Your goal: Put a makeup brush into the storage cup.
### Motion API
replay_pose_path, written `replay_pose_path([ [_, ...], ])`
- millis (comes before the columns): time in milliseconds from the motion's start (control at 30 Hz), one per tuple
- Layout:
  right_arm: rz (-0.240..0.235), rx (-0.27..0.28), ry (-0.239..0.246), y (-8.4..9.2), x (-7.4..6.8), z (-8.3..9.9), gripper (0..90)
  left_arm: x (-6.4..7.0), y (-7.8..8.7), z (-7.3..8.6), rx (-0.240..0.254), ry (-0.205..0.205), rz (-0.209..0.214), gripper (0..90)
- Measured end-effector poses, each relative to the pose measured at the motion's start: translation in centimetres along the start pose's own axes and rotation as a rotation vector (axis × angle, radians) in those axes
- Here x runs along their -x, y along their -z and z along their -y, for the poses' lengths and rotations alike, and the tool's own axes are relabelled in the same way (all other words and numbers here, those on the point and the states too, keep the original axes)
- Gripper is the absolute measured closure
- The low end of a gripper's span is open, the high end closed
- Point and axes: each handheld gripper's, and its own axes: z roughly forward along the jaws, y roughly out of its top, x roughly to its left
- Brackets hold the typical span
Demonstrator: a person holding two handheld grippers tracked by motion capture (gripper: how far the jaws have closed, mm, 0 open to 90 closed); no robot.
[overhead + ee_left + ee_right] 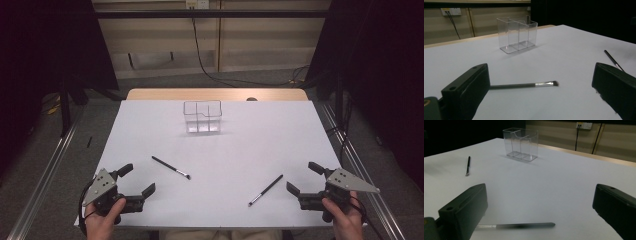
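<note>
A clear plastic organizer (202,116) with several compartments stands at the far middle of the white table (260,140). Two thin black makeup brushes lie flat nearer me: the left brush (171,167) and the right brush (266,190). My left gripper (140,179) rests open at the near left corner, just left of the left brush (524,85), which lies across its gap beyond the jaws. My right gripper (301,177) is open at the near right, and the right brush (516,225) lies on the sheet just ahead of its jaws. Neither gripper holds anything. The organizer (517,33) (521,143) looks empty.
The table's wooden far edge (215,94) runs behind the organizer. Metal rails (42,175) line the floor on both sides. A black cable (210,70) trails over the floor behind the table. Dark curtains hang at both sides.
</note>
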Motion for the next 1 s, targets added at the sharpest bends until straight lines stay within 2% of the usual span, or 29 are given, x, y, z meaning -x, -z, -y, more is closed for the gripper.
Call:
replay_pose_path([
  [133,-0.017,0.003,0.002,-0.1,-0.1,0.0,0.0,-0.1,0.0,0.0,-0.007,-0.003,-0.009,1.7],
  [367,-0.014,0.001,-0.013,-0.3,0.2,0.1,0.0,0.1,-0.3,0.1,-0.017,0.001,-0.014,1.7],
  [600,-0.023,0.002,-0.013,-0.4,0.1,0.0,0.0,0.3,-0.1,0.0,-0.016,-0.020,0.001,1.6],
  [767,-0.035,0.001,0.009,-0.6,-0.3,-0.2,0.0,0.5,-0.3,-0.2,-0.025,-0.034,0.030,1.6],
  [833,-0.038,-0.002,0.009,-0.6,-0.4,-0.2,0.0,0.4,-0.7,-0.3,-0.033,-0.012,0.041,1.6],
  [933,-0.038,-0.004,0.013,-0.7,-0.4,-0.2,0.0,0.0,-1.7,-0.6,-0.087,-0.044,0.037,1.7],
  [1000,-0.040,-0.007,0.010,-0.8,-0.4,-0.2,0.0,-0.1,-2.3,-0.7,-0.097,-0.037,0.041,1.7],
])
